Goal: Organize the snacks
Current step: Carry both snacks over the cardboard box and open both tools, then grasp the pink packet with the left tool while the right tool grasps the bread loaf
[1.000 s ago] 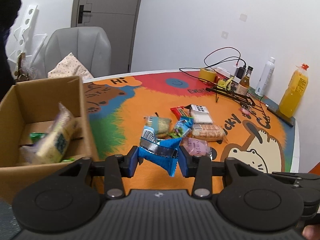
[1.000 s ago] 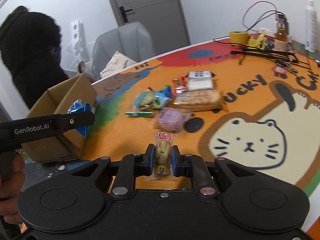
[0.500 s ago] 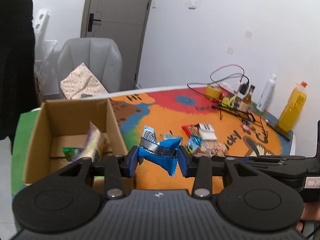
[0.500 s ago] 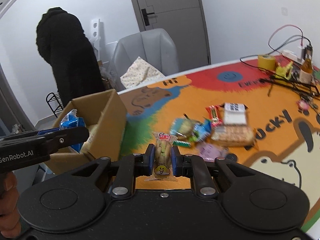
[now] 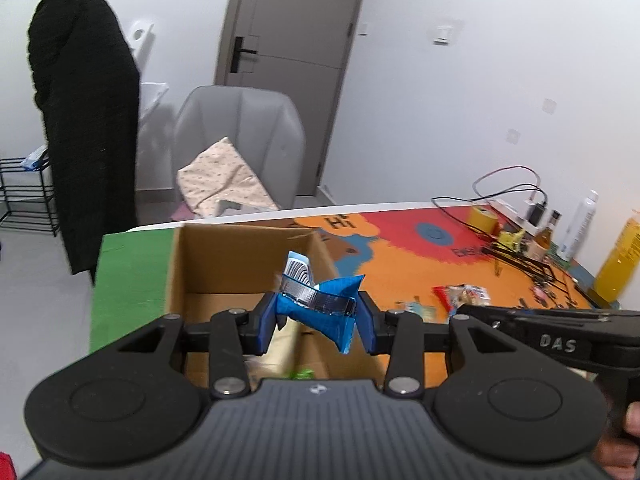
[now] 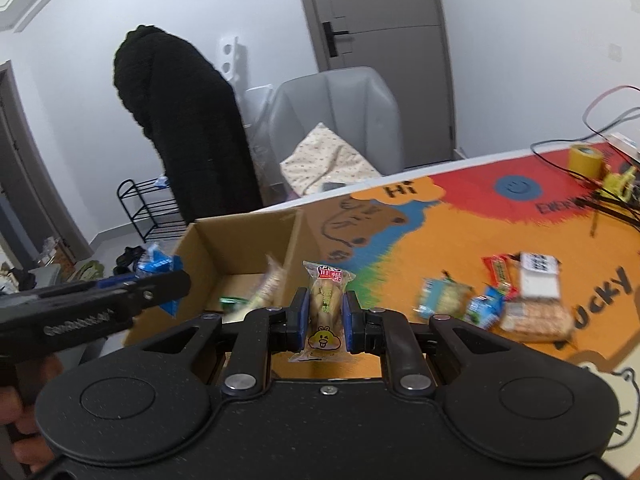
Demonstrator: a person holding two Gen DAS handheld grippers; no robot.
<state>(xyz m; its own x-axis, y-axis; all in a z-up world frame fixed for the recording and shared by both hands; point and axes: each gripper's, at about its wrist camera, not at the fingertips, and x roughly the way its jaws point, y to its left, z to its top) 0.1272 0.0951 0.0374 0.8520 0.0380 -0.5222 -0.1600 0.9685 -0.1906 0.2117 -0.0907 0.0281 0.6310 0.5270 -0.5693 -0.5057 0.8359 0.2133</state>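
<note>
My left gripper (image 5: 318,316) is shut on a blue snack packet (image 5: 320,304) and hangs over the open cardboard box (image 5: 240,256). Seen from the right wrist, that same left gripper (image 6: 160,286) carries the blue packet (image 6: 158,264) over the box's left wall. My right gripper (image 6: 325,316) is shut on a clear snack packet (image 6: 326,304) with a red label and a yellow cartoon face, held just right of the cardboard box (image 6: 224,248). Inside the box lie a pale long packet (image 6: 268,284) and a green one (image 6: 230,301). Several loose snacks (image 6: 496,300) rest on the colourful mat.
The box stands at the left end of the table (image 6: 440,232) with its cartoon mat. At the far right end are cables, a tape roll (image 5: 484,220), bottles (image 5: 578,226) and an orange juice bottle (image 5: 620,260). A grey chair (image 5: 240,140) and a black coat (image 5: 84,120) stand behind.
Both grippers have risen and swung left towards the box, each keeping its packet. The box now sits right ahead of the left gripper; the loose snacks have slid off to the right.
</note>
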